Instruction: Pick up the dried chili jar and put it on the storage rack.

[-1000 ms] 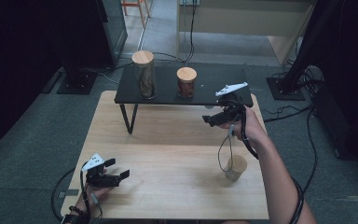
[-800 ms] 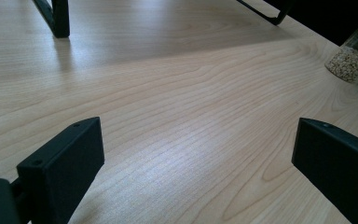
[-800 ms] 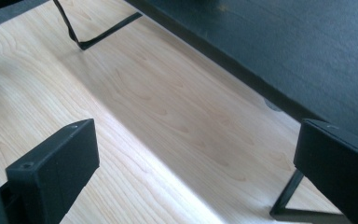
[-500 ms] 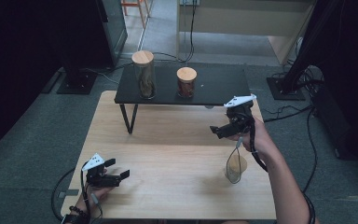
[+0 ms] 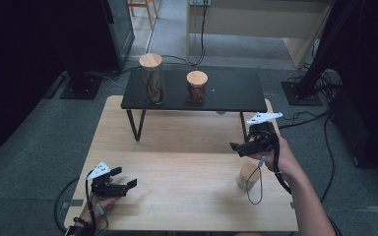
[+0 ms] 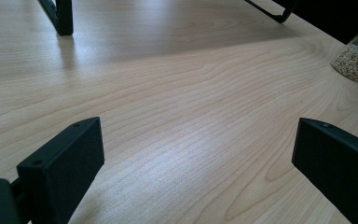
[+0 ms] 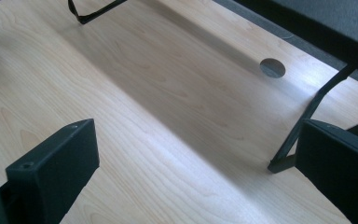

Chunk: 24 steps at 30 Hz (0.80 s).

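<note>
Light wooden table (image 5: 177, 162), pale grain, with a round cable hole (image 7: 272, 67) near its far edge. Black low shelf (image 5: 236, 91) on thin black legs, standing across the table's far part. Grey carpeted floor (image 5: 39, 147) around, with black cables (image 5: 320, 123) trailing at right. Dark stand base (image 5: 81, 88) at far left. Beige furniture panel (image 5: 256, 24) at back. Surroundings dim; soft light glares on the tabletop.

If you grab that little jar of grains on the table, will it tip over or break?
The jar looks like clear glass, so it is probably fragile and a bit slippery. It is short and squat with grains low inside, so it likely won't tip easily. On its side, its round shape would probably roll.
</note>
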Tool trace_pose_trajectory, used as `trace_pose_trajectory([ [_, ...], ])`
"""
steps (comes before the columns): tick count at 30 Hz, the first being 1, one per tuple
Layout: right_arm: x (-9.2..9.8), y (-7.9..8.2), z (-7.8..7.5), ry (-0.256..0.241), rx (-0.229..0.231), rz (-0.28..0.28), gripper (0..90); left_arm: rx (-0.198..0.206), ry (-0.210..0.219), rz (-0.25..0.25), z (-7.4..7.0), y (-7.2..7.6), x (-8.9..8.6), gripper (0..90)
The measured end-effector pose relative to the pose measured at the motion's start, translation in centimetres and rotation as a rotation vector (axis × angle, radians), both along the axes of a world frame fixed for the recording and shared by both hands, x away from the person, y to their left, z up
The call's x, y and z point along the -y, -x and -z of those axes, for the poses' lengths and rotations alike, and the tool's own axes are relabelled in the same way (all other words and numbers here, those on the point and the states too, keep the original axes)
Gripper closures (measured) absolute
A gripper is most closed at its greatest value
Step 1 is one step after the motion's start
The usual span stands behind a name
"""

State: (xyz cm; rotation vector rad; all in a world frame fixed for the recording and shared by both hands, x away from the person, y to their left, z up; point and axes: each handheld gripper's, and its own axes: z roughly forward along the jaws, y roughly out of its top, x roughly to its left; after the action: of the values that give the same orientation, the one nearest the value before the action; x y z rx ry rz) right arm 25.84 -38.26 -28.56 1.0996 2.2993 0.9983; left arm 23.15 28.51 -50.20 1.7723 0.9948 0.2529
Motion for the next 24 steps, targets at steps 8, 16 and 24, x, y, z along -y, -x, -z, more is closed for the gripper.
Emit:
trace_pose_trajectory([
  [8,0.9,1.6,0.5,0.01,0.009,0.006,0.0,-0.005,0.006,-0.003,0.0,-0.1,0.0,2.2],
  [16,1.8,3.0,1.1,0.013,0.013,0.017,0.0,-0.006,0.005,-0.003,0.0,-0.1,0.0,2.2],
  [24,2.5,3.9,1.5,0.022,0.014,0.032,0.0,-0.007,0.004,-0.004,0.0,-0.1,0.0,2.2],
])
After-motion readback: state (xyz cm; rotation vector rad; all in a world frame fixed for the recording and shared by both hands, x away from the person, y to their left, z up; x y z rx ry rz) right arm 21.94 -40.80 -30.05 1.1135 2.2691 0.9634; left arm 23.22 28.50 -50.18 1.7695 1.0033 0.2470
